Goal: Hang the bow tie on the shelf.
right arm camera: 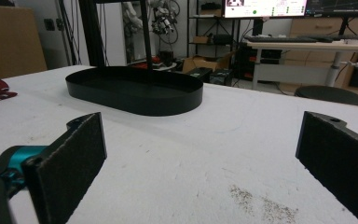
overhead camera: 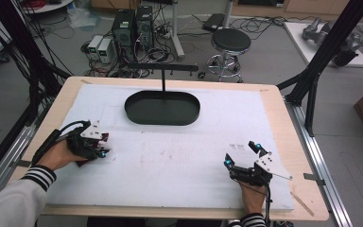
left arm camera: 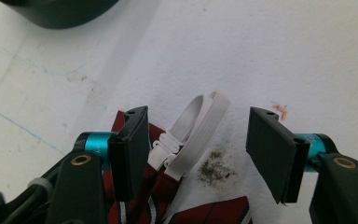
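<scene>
striped red necktie (left arm camera: 158, 196) with a white elastic neck loop (left arm camera: 200, 126) lies on the white table (overhead camera: 179, 156) at its left side, under the left tool (left arm camera: 200, 154), whose jaws stand apart around the loop. right tool (overhead camera: 244, 155) rests near the right edge, jaws wide apart, facing the black oval tray (overhead camera: 162, 108).

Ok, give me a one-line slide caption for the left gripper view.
Left gripper open over a white elastic loop on a dark red striped cloth, white table cover beneath.
</scene>
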